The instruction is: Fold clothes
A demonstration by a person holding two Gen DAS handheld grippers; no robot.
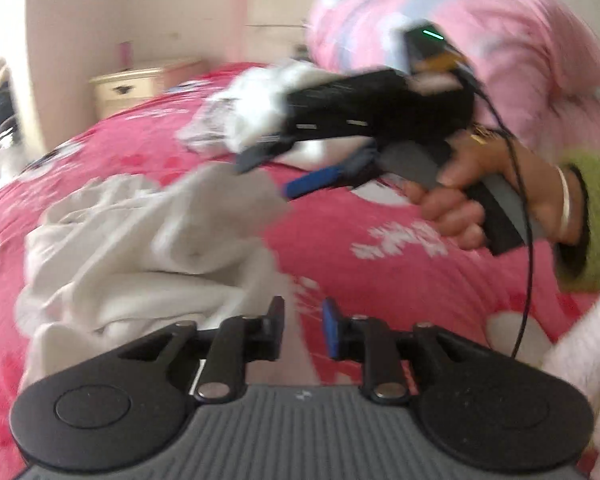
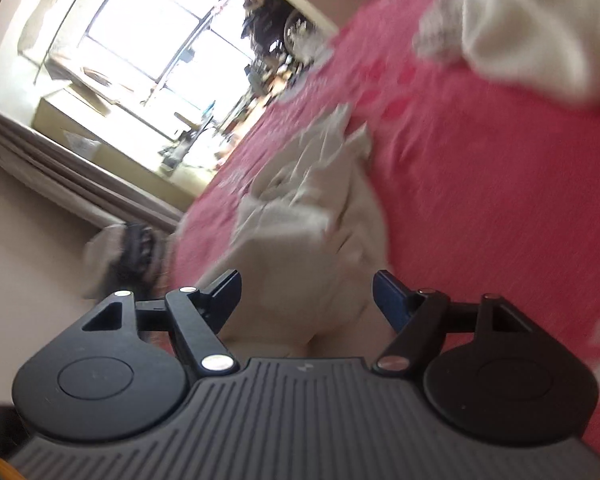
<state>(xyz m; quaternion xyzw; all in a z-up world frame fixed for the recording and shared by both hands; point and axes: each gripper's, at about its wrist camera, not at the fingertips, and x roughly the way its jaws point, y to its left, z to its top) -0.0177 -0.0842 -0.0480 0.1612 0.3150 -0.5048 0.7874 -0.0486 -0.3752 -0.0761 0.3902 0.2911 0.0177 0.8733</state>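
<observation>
A crumpled white garment (image 1: pixel 140 240) lies on the red bedspread (image 1: pixel 380 272), left of centre. My left gripper (image 1: pixel 304 326) hovers low at the garment's right edge, narrowly open with only bedspread showing in the gap. A hand (image 1: pixel 472 196) holds my right gripper (image 1: pixel 284 172) over the garment's far corner, open. In the right wrist view the right gripper (image 2: pixel 306 296) is wide open, and the white garment (image 2: pixel 312 208) lies just ahead of and below its fingers. A second white cloth (image 1: pixel 256 108) sits further back on the bed. Both views are motion-blurred.
A pink and white fluffy bundle (image 1: pixel 460 20) fills the upper right. A cream nightstand (image 1: pixel 128 84) and a pink door (image 1: pixel 276 12) stand behind the bed. A black cable (image 1: pixel 528 240) hangs from the right gripper. A bright window (image 2: pixel 140 40) and curtain (image 2: pixel 60 168) are beyond the bed's edge.
</observation>
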